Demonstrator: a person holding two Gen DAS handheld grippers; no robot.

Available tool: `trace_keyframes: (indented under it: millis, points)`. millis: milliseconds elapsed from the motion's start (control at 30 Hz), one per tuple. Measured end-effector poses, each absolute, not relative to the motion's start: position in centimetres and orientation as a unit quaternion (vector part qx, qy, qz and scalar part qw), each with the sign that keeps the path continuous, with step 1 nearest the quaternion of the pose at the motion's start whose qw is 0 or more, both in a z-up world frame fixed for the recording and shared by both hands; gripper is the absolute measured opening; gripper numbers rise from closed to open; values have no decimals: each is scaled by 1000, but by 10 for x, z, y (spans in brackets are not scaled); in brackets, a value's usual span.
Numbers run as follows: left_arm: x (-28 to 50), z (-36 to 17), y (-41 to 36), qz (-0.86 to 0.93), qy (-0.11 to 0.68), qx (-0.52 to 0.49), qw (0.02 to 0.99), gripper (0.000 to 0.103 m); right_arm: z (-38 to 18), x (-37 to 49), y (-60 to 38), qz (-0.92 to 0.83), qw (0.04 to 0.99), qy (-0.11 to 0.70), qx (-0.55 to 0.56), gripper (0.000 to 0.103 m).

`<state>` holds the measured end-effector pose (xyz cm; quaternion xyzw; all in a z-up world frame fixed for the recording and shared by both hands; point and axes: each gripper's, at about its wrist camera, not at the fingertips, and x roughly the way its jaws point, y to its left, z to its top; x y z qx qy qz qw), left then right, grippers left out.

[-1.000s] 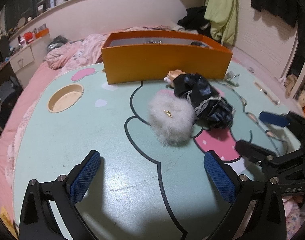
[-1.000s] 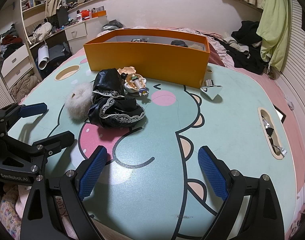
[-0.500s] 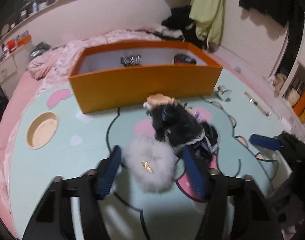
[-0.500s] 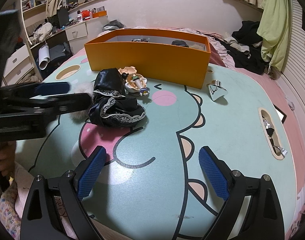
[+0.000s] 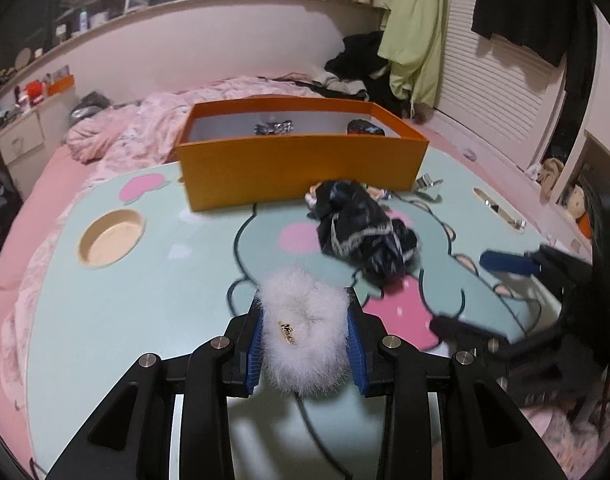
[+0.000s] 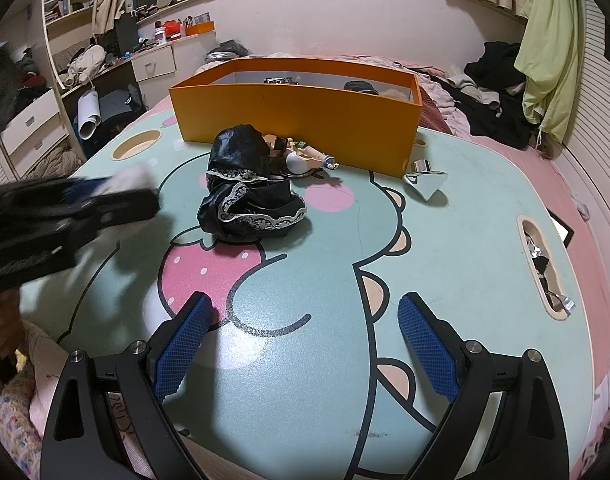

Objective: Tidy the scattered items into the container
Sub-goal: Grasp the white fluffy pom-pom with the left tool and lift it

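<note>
The white furry scrunchie (image 5: pixel 305 332) is lying with its long axis running away from the camera toward the orange box (image 5: pixel 301 156). The left hand-held gripper (image 5: pixel 305 340) is closing onto it; a second ago it lay untouched on the tabletop (image 5: pixel 145 300). The right hand-held gripper (image 6: pixel 305 344) is staying wide, gripping nothing.

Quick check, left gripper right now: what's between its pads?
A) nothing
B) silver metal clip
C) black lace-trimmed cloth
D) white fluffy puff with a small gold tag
D: in the left wrist view the white fluffy puff sits squeezed between the blue pads of the left gripper, whose jaws are closing on it, while the black cloth lies on the table beyond.
</note>
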<state>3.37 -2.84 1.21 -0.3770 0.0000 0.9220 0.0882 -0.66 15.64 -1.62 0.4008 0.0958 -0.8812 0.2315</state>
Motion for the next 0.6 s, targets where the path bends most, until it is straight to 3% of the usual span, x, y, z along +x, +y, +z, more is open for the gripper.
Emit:
trace_keyframes:
  millis: [200, 333, 433, 500, 533, 600]
  points:
    - [30, 0, -35, 914, -8, -399, 71, 35, -16, -6, 156, -881, 231, 96, 401, 95]
    - [25, -2, -34, 914, 2, -402, 63, 45, -16, -6, 156, -881, 231, 96, 401, 95]
    - [20, -3, -31, 914, 11, -402, 59, 47, -16, -6, 156, -881, 231, 95, 401, 95]
    - [18, -4, -29, 915, 17, -399, 62, 41, -16, -6, 156, -881, 231, 96, 401, 95]
    - [18, -5, -28, 916, 22, -397, 62, 34, -16, -6, 156, -881, 231, 96, 401, 95]
    - [20, -5, -27, 917, 22, -393, 61, 34, -16, -6, 156, -881, 231, 96, 401, 95]
